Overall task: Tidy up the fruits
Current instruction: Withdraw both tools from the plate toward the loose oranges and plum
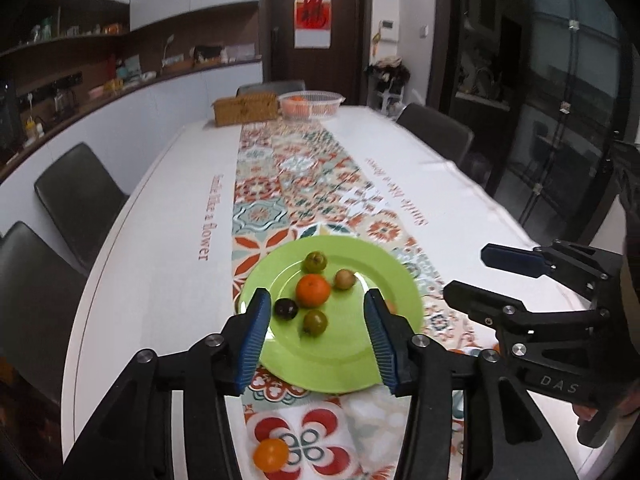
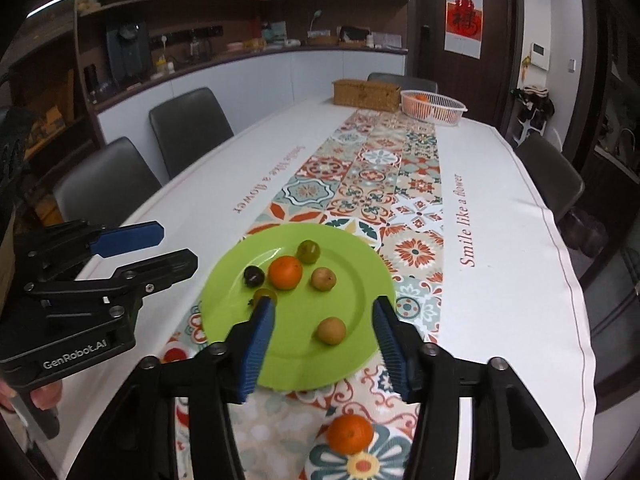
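A green plate [image 1: 340, 364] [image 2: 352, 292] lies on the patterned runner. On it sit a mandarin [image 1: 313, 290] [image 2: 285, 272], a dark plum [image 1: 285, 309] [image 2: 254, 275], two green fruits [image 1: 315, 261] [image 1: 315, 322] and tan fruits [image 1: 344, 279] [image 2: 331, 330]. My left gripper [image 1: 318, 340] is open and empty over the plate's near edge. My right gripper [image 2: 324, 344] is open and empty over the plate, with the tan fruit between its fingers in view. A second mandarin [image 1: 271, 454] [image 2: 350, 433] lies on the runner near me, off the plate.
A wicker box [image 2: 366, 93] and a white basket [image 2: 434, 107] holding oranges stand at the table's far end. Dark chairs [image 2: 190, 128] line both sides. The right gripper shows in the left wrist view [image 1: 532, 280], and the left gripper in the right wrist view [image 2: 100, 264].
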`<state>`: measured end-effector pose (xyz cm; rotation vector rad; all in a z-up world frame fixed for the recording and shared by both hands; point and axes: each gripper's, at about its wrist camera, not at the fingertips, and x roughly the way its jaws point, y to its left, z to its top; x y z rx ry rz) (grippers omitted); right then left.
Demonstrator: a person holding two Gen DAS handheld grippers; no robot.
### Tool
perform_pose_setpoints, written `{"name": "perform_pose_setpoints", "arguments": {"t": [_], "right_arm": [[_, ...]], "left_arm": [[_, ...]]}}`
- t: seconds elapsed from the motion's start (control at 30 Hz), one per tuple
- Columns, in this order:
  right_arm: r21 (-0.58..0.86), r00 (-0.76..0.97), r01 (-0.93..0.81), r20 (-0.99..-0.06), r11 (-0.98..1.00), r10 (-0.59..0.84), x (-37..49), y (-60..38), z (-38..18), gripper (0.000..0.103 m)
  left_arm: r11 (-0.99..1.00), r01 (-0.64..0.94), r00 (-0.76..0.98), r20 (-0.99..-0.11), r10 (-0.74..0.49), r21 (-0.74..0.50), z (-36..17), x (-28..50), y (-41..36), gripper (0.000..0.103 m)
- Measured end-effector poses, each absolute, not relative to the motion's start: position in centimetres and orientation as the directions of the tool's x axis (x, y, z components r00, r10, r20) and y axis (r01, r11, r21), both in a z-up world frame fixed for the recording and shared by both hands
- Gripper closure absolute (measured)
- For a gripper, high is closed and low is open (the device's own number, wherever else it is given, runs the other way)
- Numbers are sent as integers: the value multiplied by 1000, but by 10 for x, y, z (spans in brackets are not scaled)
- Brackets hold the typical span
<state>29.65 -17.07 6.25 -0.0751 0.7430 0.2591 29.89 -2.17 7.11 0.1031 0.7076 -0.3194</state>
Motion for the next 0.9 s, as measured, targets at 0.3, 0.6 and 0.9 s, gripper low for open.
{"name": "perform_pose_setpoints", "arguments": {"t": [0.3, 0.6, 0.9], "right_arm": [[-10, 795, -216, -582, 976, 170, 236, -190, 91, 37], [-15, 836, -163, -533, 986, 131, 194, -212, 107, 37], [7, 841, -91, -536, 996, 81, 165, -241, 101, 36]], "left_arm": [[940, 342, 760, -591, -270, 10, 97, 247, -36, 44], [925, 379, 758, -567, -324, -22, 111, 214, -57, 36], [911, 412, 754, -564, -337, 5, 102, 195, -82, 34]]}}
